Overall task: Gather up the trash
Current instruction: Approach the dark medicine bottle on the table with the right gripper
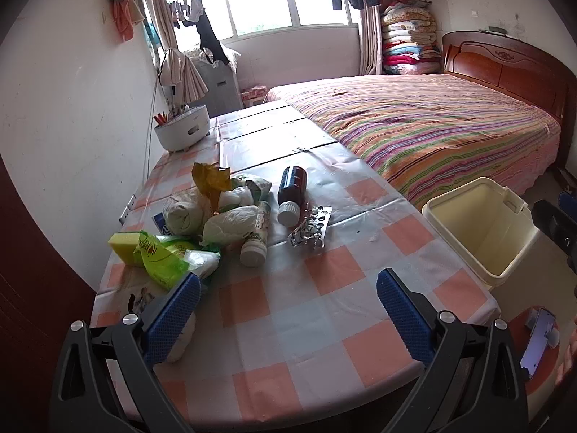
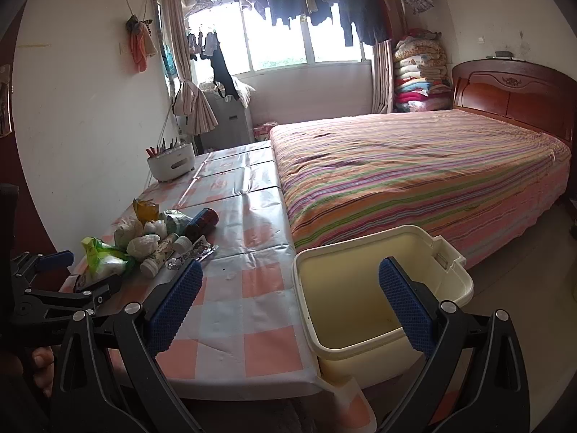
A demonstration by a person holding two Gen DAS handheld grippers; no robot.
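**Trash Heaped on Table, Bin Beside It, Both Grippers Empty**

Surveying the left wrist view, the left gripper [image 1: 288, 310] stood with jaws spread wide, nothing between its blue, ribbed pads [image 1: 400, 317], above a table [image 1: 324, 324] covered in a glossy checked plastic cloth. The trash pile [image 1: 216, 216] lay near the table's wall side: crumpled white wrappers, a green packet [image 1: 158, 252], a yellow sponge [image 1: 124, 245], a white tube [image 1: 258, 234], a dark bottle with a white cap [image 1: 292, 195] on its side, and crinkled foil blister packs [image 1: 312, 227] just beside it. Only this view showed a phone [image 1: 539, 339] on a red surface below the table edge.

The right wrist view alone showed the right gripper [image 2: 288, 310], likewise wide open and empty, hanging over the table edge and the cream plastic bin [image 2: 454, 281], a smooth rectangular tub standing against the table beside the striped bed [image 2: 414, 173]. The left gripper [image 2: 68, 274] appeared at that frame's left edge.
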